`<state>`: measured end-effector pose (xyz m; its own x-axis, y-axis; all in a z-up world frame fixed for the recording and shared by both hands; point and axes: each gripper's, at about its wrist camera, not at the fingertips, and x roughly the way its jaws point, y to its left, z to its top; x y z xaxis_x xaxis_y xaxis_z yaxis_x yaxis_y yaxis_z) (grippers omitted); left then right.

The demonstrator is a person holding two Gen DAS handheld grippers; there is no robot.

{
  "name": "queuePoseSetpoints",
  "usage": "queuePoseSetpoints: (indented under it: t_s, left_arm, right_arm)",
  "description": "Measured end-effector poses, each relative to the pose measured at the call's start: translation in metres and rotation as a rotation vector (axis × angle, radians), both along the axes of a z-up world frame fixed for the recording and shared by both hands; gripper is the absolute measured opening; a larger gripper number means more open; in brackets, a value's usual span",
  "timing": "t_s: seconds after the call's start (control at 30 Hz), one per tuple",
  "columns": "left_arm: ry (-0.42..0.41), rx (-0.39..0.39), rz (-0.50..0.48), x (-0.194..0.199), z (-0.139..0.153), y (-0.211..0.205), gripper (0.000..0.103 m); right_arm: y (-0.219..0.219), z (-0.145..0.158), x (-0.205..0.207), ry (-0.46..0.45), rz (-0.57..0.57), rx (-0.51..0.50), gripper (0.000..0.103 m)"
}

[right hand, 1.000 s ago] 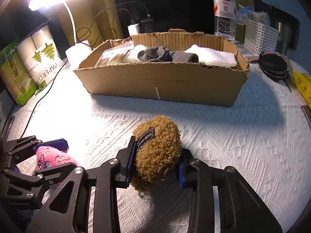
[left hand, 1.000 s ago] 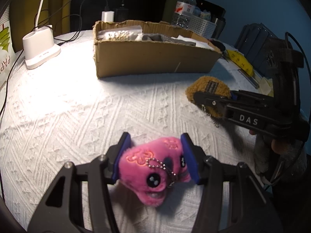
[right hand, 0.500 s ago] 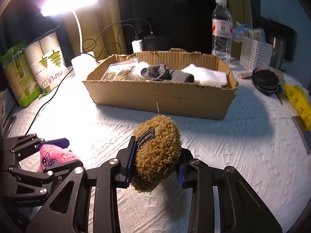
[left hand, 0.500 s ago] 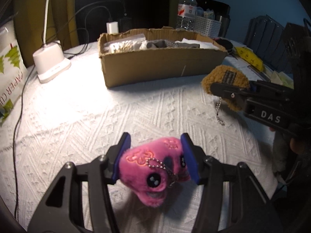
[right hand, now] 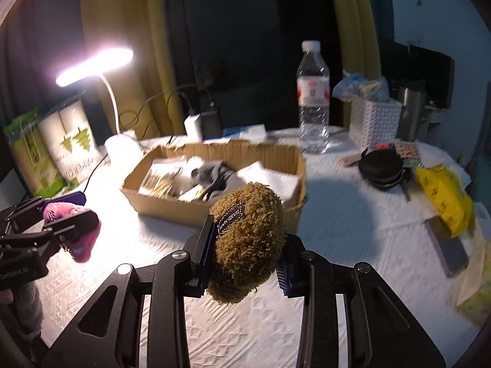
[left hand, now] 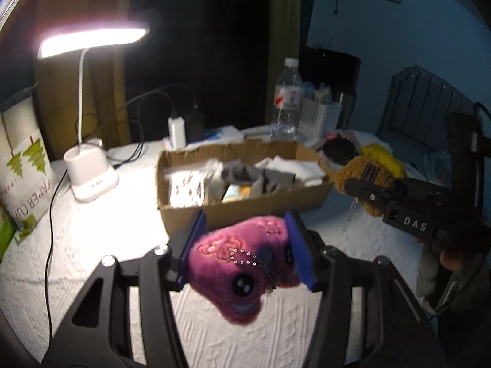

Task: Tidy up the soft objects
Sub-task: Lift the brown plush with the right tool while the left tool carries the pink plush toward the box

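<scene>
both toys lifted higher, box (left hand: 245,205) nearer

A lived-in room at home, lit by a desk lamp.

A table with a white textured cloth (right hand: 353,224) holds a lit desk lamp (right hand: 95,64) at upper left, a water bottle (right hand: 313,98), paper cups (right hand: 70,141) and a cardboard box (right hand: 214,214); curtains (right hand: 122,30) hang behind.

My left wrist cam sits just behind my left gripper (left hand: 245,248), above the table, tilted down twd the cardboard box (left hand: 245,202), box near. My right wrist cam sits behind my right gripper (right hand: 245,245), same tilt, box (right hand: 172,208) slightly left of centre. Both views share the box, the lamp (left hand: 92,38) left of it, the bottle (right hand: 313,98) behind it, plus each other's gripper.
</scene>
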<state>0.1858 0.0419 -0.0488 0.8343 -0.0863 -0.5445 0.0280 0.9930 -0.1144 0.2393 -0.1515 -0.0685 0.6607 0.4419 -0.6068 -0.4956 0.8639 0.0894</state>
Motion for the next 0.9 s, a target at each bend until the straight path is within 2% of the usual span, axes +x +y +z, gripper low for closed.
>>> queuePoseSetpoints:
  t_s: [0.3, 0.6, 0.9]
  left_arm:
    - [-0.054, 0.028, 0.004, 0.022, 0.020, -0.012, 0.055]
    - [-0.099, 0.040, 0.013, 0.058, 0.031, -0.013, 0.055]
    - [-0.051, 0.016, 0.012, 0.102, 0.016, -0.017, 0.055]
  right_arm:
    - [-0.025, 0.015, 0.025, -0.032, -0.026, 0.030, 0.036]
    - [-0.028, 0.021, 0.063, -0.048, -0.006, 0.057, 0.036]
    - [-0.008, 0.016, 0.104, -0.030, 0.057, 0.063, 0.036]
